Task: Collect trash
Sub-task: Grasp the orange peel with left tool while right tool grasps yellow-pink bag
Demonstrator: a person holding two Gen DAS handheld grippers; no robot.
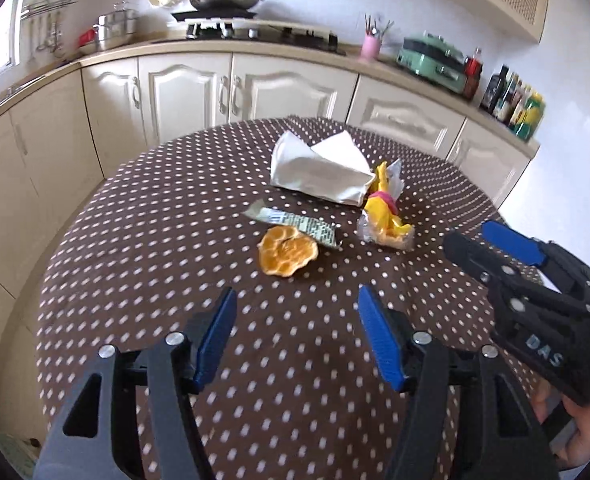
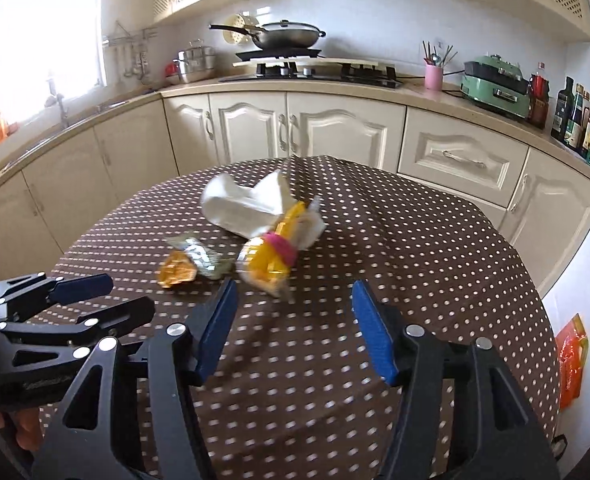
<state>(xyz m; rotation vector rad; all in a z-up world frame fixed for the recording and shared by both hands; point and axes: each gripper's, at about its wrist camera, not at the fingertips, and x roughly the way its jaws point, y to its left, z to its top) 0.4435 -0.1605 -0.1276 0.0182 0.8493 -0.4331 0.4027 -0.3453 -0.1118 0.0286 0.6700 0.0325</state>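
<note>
Left wrist view: the trash sits bunched mid-table (image 1: 143,280), an orange peel (image 1: 287,254) nearest, a foil wrapper (image 1: 295,222) touching it, a yellow wrapper (image 1: 387,216) right, a white napkin (image 1: 319,168) beyond. Left hand-held gripper (image 1: 297,336) and right hand-held gripper (image 1: 479,240) hang released and empty on the near side, likely positioned to reach in.

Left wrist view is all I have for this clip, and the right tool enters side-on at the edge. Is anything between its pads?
Observer: No. The right wrist view shows the right tool open over the polka-dot tablecloth, with nothing between its pads.
Operator: Is there anywhere for the trash to go?
Observer: No bin shows. There is only what looks like an orange plastic bag, low by the wall beside the table.
</note>
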